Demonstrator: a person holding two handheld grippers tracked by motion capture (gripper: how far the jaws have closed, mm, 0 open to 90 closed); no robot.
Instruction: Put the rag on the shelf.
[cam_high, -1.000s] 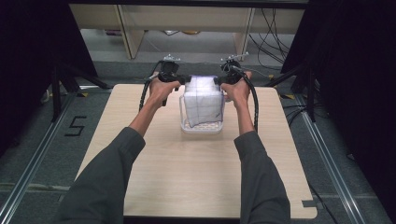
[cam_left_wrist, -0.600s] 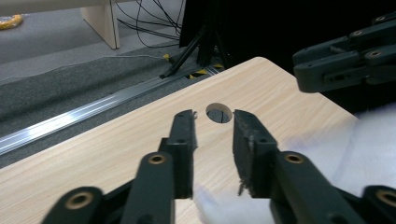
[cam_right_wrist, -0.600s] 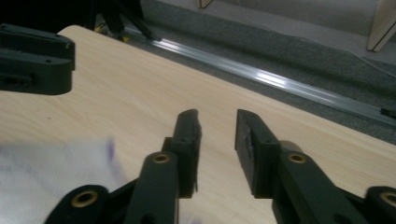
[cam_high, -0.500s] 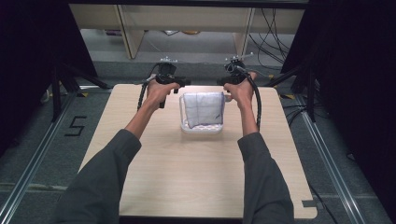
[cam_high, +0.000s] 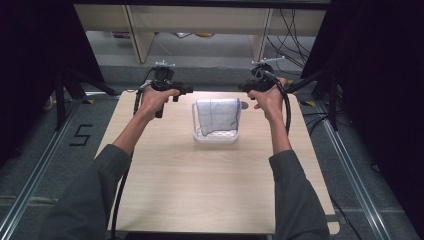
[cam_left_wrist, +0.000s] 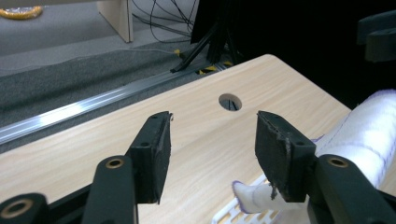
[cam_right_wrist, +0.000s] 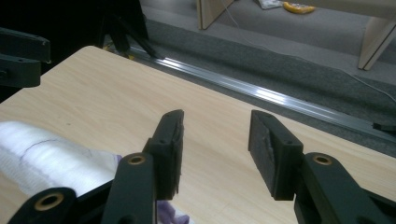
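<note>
cloth (cam_high: 216, 116) in basket (cam_high: 215, 137), tongs apart, table bare around

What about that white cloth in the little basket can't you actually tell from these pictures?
- Inside of the white basket: high view, the draped white cloth covers it, so anything beneath stays hidden.
- Cloth's thin purple lines: high view, too small to read as a pattern.
- Cloth's full shape: left gripper view, cut off by the right edge and partly behind that gripper's jaw.
- Cloth's lower part: right gripper view, cut off by the left and bottom edges.
</note>
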